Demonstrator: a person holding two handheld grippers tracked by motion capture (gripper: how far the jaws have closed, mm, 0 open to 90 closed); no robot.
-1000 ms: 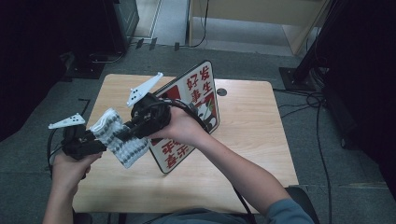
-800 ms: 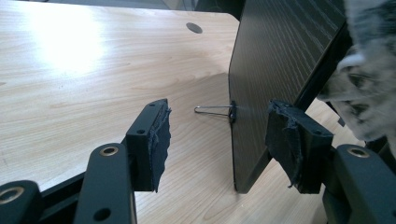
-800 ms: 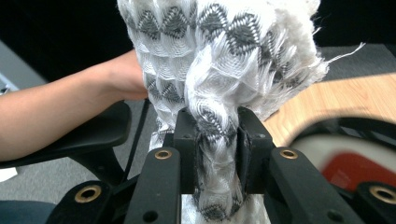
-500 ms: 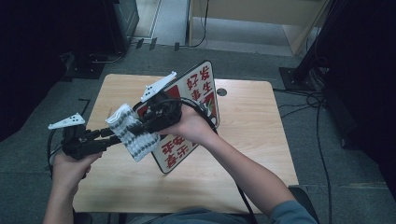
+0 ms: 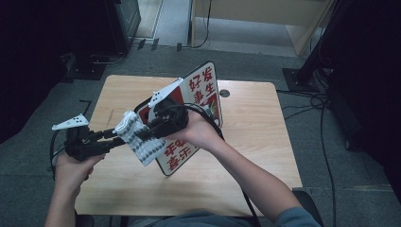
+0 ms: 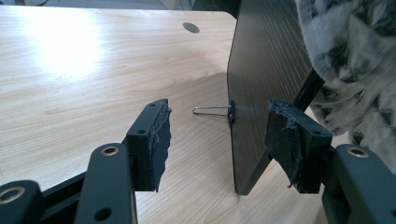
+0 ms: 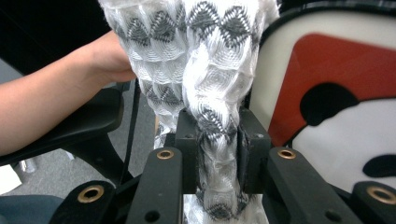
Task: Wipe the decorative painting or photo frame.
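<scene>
A white cloth with grey zigzag pattern [image 5: 140,143] [image 7: 215,70] hangs bunched in front of a tilted signboard [image 5: 204,89] with red and black characters. My right gripper [image 5: 145,134] [image 7: 217,140] is shut on the cloth, both pads pinching its folds. From the left, my left gripper [image 5: 119,136] [image 6: 219,126] reaches toward the cloth, open and holding nothing. In the left gripper view the board's dark back [image 6: 266,70] stands on edge beyond the jaws, a thin metal pin [image 6: 212,111] sticks out of it, and the cloth [image 6: 355,60] hangs at the upper right.
The signboard leans on a light wooden table [image 5: 255,142] [image 6: 93,70] with a round cable hole [image 5: 224,93] near the far edge. Grey carpet surrounds the table, with cables [image 5: 326,113] on the floor at the right.
My right gripper has carried the cloth a little to the right and slightly down, closer against the signboard. The left gripper has stayed where it was.
</scene>
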